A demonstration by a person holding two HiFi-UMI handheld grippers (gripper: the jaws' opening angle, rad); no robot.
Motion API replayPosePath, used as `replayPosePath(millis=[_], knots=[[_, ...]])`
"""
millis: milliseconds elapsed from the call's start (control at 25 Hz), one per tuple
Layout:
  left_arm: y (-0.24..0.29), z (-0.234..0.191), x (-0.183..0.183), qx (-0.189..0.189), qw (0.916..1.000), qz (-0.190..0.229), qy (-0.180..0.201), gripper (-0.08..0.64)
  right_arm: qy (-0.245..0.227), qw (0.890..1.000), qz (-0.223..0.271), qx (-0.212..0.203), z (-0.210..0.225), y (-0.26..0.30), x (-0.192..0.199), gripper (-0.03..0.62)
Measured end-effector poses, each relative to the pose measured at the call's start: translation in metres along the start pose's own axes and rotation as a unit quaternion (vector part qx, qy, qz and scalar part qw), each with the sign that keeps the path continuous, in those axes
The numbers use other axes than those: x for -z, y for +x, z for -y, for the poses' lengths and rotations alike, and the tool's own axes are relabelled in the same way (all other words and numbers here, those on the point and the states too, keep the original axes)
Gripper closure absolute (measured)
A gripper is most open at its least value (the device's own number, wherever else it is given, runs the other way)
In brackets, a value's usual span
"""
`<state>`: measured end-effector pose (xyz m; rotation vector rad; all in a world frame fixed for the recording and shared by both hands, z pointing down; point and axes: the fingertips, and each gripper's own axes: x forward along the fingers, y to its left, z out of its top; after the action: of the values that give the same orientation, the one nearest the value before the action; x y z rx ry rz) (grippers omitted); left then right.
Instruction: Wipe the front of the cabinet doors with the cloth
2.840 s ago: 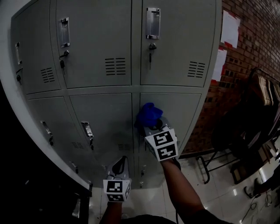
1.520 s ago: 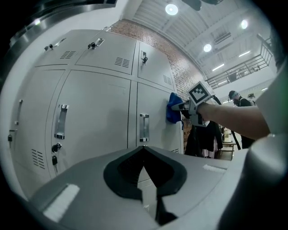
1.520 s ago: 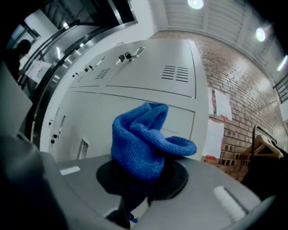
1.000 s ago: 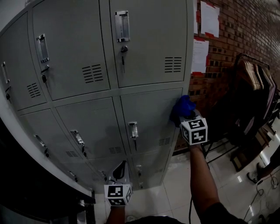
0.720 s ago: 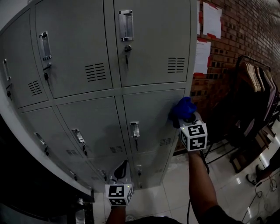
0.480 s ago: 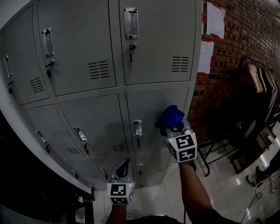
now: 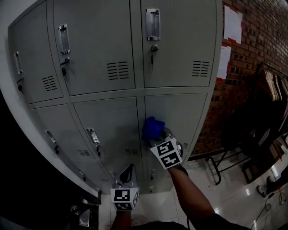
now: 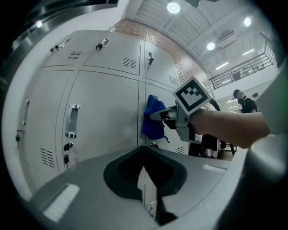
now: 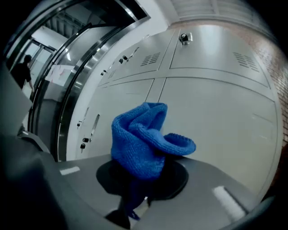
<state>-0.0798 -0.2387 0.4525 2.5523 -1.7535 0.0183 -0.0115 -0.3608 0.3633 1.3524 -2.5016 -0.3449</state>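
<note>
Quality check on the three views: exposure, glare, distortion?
Head view: underexposed, cabinet doors dim grey, left and bottom edges near black, fisheye bows the door lines. Left gripper view: brighter, ceiling lights clipped white, black vignette in the corners. Right gripper view: blue cloth sharp and evenly lit, doors behind strongly curved.

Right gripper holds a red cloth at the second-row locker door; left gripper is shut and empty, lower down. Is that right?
The cloth is blue, not red; the right gripper view shows it. Otherwise yes: the right gripper holds it at the second-row locker door, and the left gripper is shut and empty, lower down.
</note>
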Motion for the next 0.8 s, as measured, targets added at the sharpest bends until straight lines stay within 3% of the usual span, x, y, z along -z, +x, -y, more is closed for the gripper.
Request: replayPosePath(millis=[200,400,800], knots=[[-0.004,-0.013,0.002,-0.014,0.9999,-0.004,-0.004,0.55,-0.009,1.0,0.002,0.009,0.001,0.001,-0.001,0.52],[-0.004,-0.008,0.003,-0.005,0.9999,-0.004,-0.008,0.549,-0.032,0.999,0.0,0.029,0.018,-0.008,0.01,0.522],[-0.002,0.002,0.009,0.003,0.9999,-0.013,-0.002,0.549,0.015,0.994,-0.015,0.103,0.096,-0.052,0.044,0.522]])
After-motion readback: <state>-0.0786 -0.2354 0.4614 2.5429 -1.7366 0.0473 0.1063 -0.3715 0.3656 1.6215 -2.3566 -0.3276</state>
